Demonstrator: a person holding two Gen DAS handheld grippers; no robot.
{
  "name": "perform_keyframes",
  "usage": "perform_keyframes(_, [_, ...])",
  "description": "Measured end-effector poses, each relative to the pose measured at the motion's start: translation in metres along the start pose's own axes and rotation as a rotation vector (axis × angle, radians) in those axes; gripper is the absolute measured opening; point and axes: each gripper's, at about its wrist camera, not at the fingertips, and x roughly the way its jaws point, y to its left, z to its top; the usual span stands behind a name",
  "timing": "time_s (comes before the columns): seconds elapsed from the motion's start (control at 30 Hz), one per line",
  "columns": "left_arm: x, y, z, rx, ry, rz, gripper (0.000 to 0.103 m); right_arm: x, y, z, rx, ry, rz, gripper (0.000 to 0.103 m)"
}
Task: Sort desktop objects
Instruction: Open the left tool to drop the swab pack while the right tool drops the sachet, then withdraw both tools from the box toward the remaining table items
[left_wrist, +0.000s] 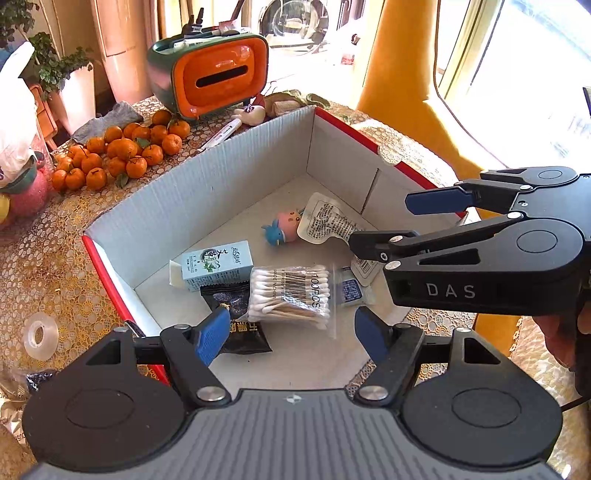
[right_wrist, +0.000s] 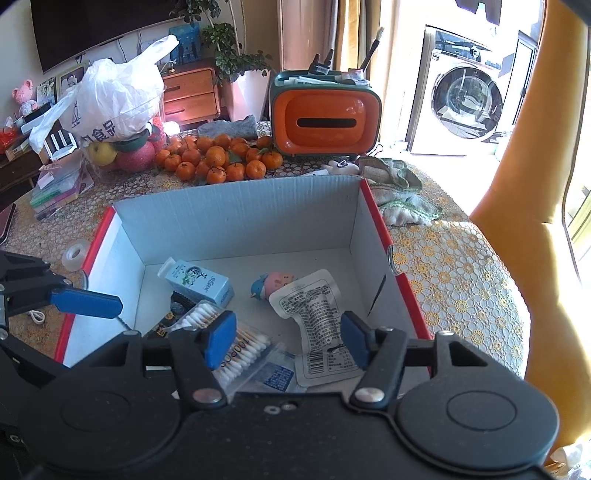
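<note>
A big cardboard box (right_wrist: 236, 221) with white walls inside and red outside sits on the table, and the sorted things lie on its floor. There is a bag of cotton swabs (left_wrist: 290, 297) near the front, and a black packet (left_wrist: 236, 317) lies partly under it. A small blue and white carton (left_wrist: 216, 265) lies on its side just behind them. A little pink and blue toy (left_wrist: 286, 229) is in the middle, touching a white pouch with printed words (left_wrist: 327, 219). A small blue and white sachet (left_wrist: 351, 290) lies just beside the swabs. The left gripper (left_wrist: 291, 338) hangs over the near edge of the box with its blue pads wide apart and nothing between them. The right gripper (right_wrist: 288, 341) is also over the box, spread wide and holding nothing. Outside the box, a roll of clear tape (right_wrist: 75, 253) lies on the lacy tablecloth (right_wrist: 461, 266) to the left. Behind the box is a pile of small oranges (right_wrist: 218, 157), an orange tissue box (right_wrist: 325, 122), and a white plastic bag (right_wrist: 110, 99). A washing machine (right_wrist: 465, 96) stands far back.
</note>
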Motion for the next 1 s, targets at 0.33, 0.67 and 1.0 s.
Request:
perform_keyframes(0.33, [-0.044,-0.001,-0.027,-0.018,-0.072,0.012,0.078,-0.033,0.015,-0.006,0.027,-0.045,0.025,0.069])
perform_keyframes(0.67, [-0.077,-0.003,-0.063,-0.036,-0.162,0.05,0.082,-0.052,0.026,-0.027,0.033,-0.057,0.044,0.073])
perform_keyframes(1.0, [-0.118,0.002,-0.095,-0.078,-0.279,0.075,0.096,-0.08,0.048,-0.044,0.029,-0.111,0.087,0.079])
